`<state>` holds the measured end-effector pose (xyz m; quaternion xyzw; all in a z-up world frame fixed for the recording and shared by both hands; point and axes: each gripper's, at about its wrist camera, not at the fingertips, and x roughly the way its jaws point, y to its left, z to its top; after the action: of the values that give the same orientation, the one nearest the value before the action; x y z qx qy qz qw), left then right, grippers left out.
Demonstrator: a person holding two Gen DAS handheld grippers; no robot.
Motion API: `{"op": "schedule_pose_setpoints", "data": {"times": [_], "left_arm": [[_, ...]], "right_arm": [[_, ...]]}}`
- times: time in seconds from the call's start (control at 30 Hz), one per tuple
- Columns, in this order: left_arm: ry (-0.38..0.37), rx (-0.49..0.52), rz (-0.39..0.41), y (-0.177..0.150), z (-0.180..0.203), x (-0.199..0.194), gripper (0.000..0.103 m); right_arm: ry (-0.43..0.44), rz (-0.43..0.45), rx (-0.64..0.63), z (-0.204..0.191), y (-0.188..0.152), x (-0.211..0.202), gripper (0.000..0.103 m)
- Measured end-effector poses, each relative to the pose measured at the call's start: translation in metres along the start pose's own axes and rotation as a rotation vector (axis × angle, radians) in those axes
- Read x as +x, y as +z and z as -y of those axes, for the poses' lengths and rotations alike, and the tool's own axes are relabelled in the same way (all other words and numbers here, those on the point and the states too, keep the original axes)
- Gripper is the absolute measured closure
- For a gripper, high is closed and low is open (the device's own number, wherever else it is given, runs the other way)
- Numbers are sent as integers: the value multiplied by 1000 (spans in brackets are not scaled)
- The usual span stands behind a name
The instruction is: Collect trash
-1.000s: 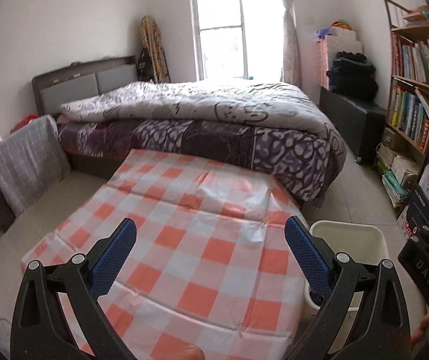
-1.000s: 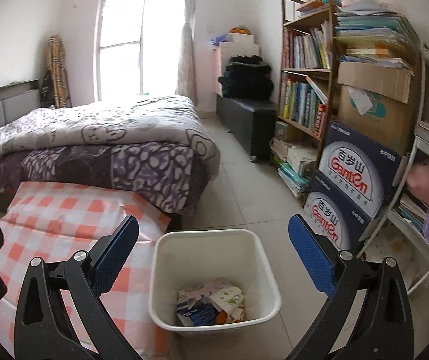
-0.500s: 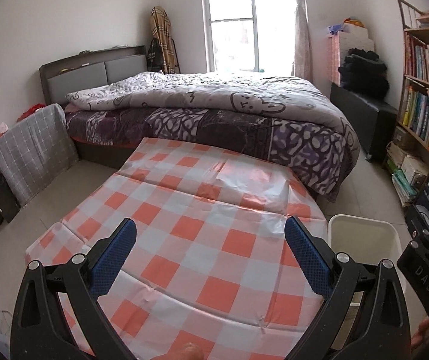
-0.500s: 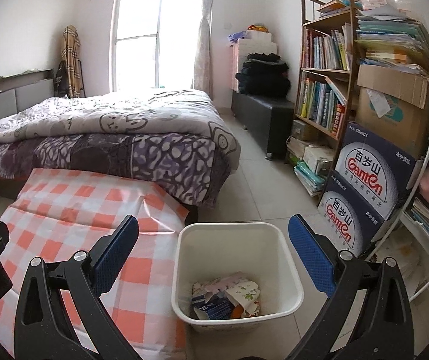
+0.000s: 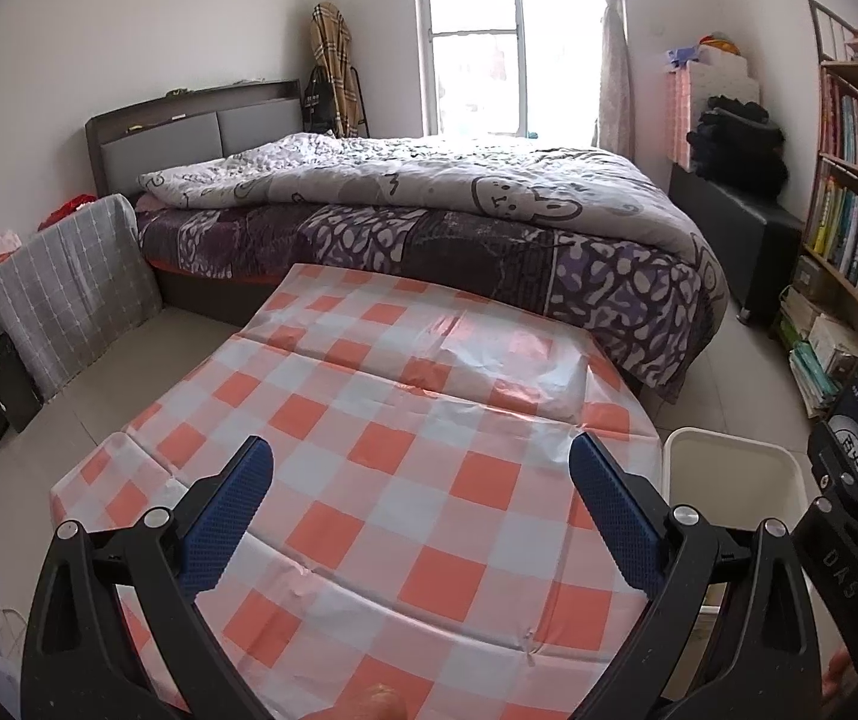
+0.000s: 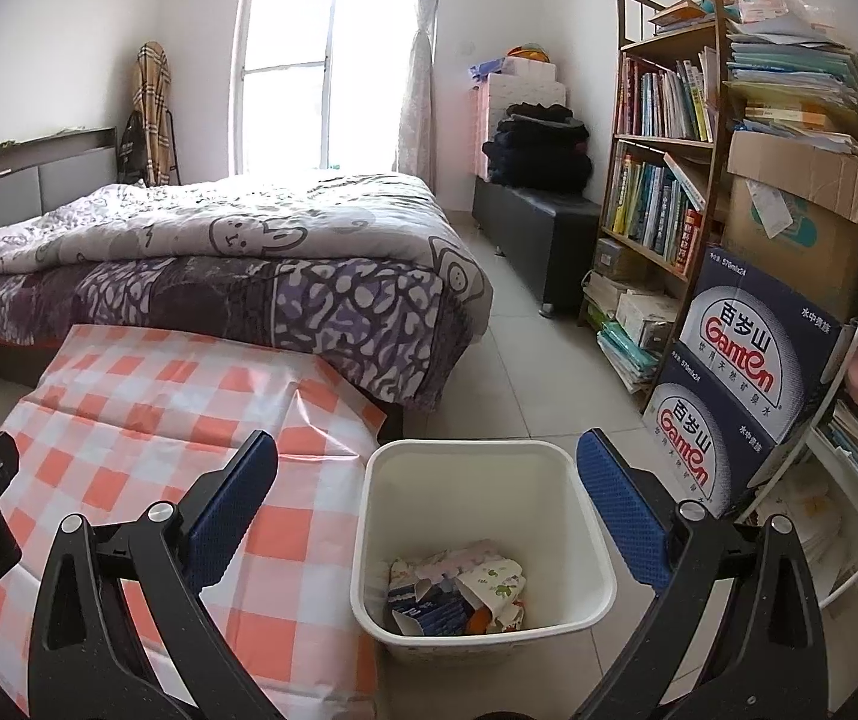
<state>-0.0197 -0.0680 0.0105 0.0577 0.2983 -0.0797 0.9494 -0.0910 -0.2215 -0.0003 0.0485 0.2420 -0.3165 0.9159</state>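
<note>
A white trash bin point(image 6: 483, 540) stands on the floor beside the table; it holds crumpled paper and wrappers point(image 6: 459, 591). Its rim also shows in the left wrist view point(image 5: 729, 480). My right gripper point(image 6: 427, 501) is open and empty above the bin. My left gripper point(image 5: 421, 510) is open and empty above the table with the orange-and-white checked cloth point(image 5: 405, 438). No trash shows on the cloth.
A bed with a grey and purple quilt point(image 5: 459, 210) stands behind the table. A bookshelf point(image 6: 663, 168), stacked Ganten boxes point(image 6: 741, 396) and a black bench point(image 6: 543, 228) line the right wall. A covered item point(image 5: 69, 294) leans at the left.
Both grippers have drawn back and risen, so more of the room shows. The bin sits more to the right under the right gripper. Both stay open and empty.
</note>
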Motion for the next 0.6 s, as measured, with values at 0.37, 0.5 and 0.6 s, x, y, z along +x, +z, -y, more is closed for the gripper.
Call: {"op": "schedule_pose_setpoints", "data": {"times": [0.37,0.5,0.6], "left_arm": [[2,4,-9,1,2,3,7],[1,3,-9,1,3,2,7],[4,5,-7,1,3,3,7]], "right_arm": [[3,-4,1,1,-1,1,7],[4,-2,0,2,-1,2,7],[6,-5,-1,2,-1,2,7]]}}
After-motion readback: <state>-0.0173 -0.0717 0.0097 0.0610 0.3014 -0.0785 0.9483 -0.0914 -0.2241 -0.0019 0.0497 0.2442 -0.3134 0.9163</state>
